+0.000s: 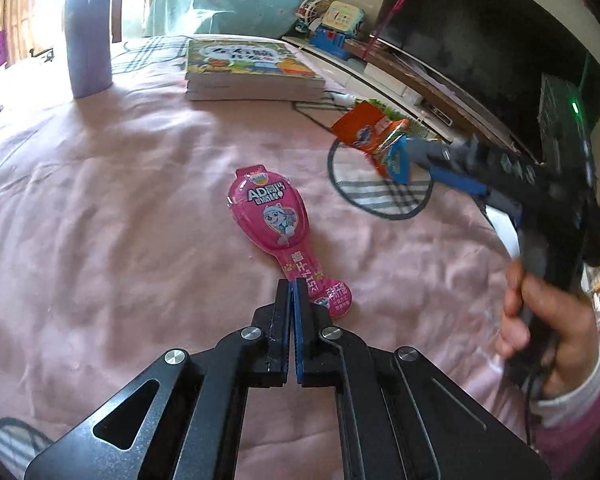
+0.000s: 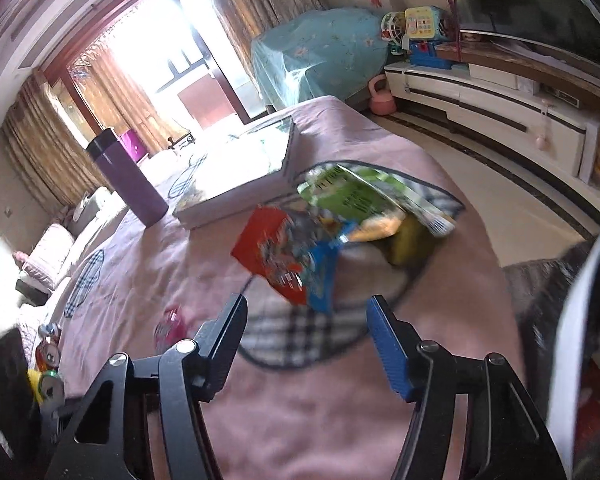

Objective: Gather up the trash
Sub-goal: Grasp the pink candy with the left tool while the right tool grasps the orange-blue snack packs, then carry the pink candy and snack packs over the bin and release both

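The pink wrapper [image 1: 278,228] lies mid-bed, long axis running straight away from the left claw [image 1: 292,292], whose fingers are together at its near tail; whether they pinch it is unclear. The right claw [image 2: 306,320], fingers apart, faces the orange wrapper [image 2: 278,254] near the bed's [image 1: 100,208] right edge.

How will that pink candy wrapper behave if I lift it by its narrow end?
The pink wrapper looks like thin glossy film lying flat on the bedspread, so it is probably very light. Held only at its narrow tail, the wide end will likely droop. The shiny surface may slip.
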`<state>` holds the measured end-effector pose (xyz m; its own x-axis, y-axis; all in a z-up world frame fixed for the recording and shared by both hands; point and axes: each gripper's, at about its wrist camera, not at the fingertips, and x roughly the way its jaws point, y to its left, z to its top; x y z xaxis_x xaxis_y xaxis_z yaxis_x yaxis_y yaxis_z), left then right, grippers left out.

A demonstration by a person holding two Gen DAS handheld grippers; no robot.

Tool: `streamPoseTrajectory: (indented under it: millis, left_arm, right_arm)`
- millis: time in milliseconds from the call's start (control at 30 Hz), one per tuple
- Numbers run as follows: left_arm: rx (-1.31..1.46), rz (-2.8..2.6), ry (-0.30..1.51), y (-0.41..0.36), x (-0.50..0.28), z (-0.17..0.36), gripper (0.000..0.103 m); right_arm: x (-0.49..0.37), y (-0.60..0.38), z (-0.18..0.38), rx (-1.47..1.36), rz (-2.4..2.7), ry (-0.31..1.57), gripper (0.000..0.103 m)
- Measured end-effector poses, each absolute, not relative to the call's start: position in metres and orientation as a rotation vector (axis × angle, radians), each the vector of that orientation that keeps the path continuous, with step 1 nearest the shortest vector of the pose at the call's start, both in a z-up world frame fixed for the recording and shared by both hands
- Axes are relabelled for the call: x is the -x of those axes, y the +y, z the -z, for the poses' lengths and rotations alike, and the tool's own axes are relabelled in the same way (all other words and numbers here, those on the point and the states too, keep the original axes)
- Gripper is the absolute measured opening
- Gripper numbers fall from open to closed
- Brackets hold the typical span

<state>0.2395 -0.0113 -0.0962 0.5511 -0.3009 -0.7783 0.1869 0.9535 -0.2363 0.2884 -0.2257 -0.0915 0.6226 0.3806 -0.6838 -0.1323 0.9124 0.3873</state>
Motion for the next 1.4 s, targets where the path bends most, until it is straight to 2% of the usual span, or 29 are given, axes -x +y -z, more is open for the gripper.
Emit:
streamPoseTrajectory:
  millis: [100,167,200,233,267,333,400,467,500,667,700,733,800,1033,1400]
  left_arm:
    - [0.135,0.288,0.947,-0.009,-0.238,0.098,0.001]
    - [0.126,0.286,0.94,-0.01,-0.237,0.098,0.001]
    - [0.121,0.284,0.939,-0.012,-0.238,0.098,0.001]
    - [0.119,0.282,0.938,-0.012,-0.238,0.098,0.002]
    - [0.12,0.28,0.941,-0.012,-0.239,0.097,0.003]
    - [0.134,0.276,0.947,-0.011,-0.24,0.095,0.011]
    - [0.152,0.263,0.943,-0.009,-0.241,0.092,0.037]
    - [0.163,0.246,0.934,-0.007,-0.241,0.089,0.051]
    - [0.17,0.24,0.931,-0.007,-0.243,0.088,0.052]
    - [0.177,0.216,0.937,-0.014,-0.259,0.093,0.05]
    - [0.174,0.209,0.94,-0.017,-0.263,0.096,0.041]
    - [0.157,0.197,0.93,-0.02,-0.265,0.097,0.036]
    - [0.128,0.194,0.928,-0.026,-0.269,0.097,0.016]
    - [0.096,0.238,0.905,-0.043,-0.25,0.087,0.015]
    - [0.02,0.411,0.865,-0.11,-0.195,0.062,0.015]
  right_arm:
    - [-0.302,-0.216,0.09,-0.307,-0.295,0.844,0.062]
    - [-0.309,-0.21,0.091,-0.3,-0.286,0.849,0.053]
    - [-0.314,-0.207,0.093,-0.288,-0.276,0.858,0.038]
    - [-0.318,-0.204,0.096,-0.27,-0.26,0.873,0.018]
    - [-0.321,-0.203,0.098,-0.262,-0.25,0.882,0.012]
    - [-0.32,-0.206,0.101,-0.27,-0.243,0.881,0.009]
    - [-0.311,-0.211,0.097,-0.272,-0.245,0.868,0.002]
    - [-0.302,-0.214,0.093,-0.282,-0.263,0.86,0.002]
    - [-0.293,-0.217,0.09,-0.286,-0.273,0.855,0.002]
    - [-0.256,-0.229,0.078,-0.304,-0.301,0.839,0.002]
    - [-0.248,-0.232,0.076,-0.311,-0.307,0.837,0.002]
    - [-0.241,-0.234,0.075,-0.317,-0.312,0.834,0.001]
    - [-0.225,-0.24,0.073,-0.321,-0.315,0.828,0.001]
    - [-0.181,-0.259,0.07,-0.321,-0.302,0.819,0.001]
    - [-0.136,-0.306,0.06,-0.357,-0.233,0.771,0.002]
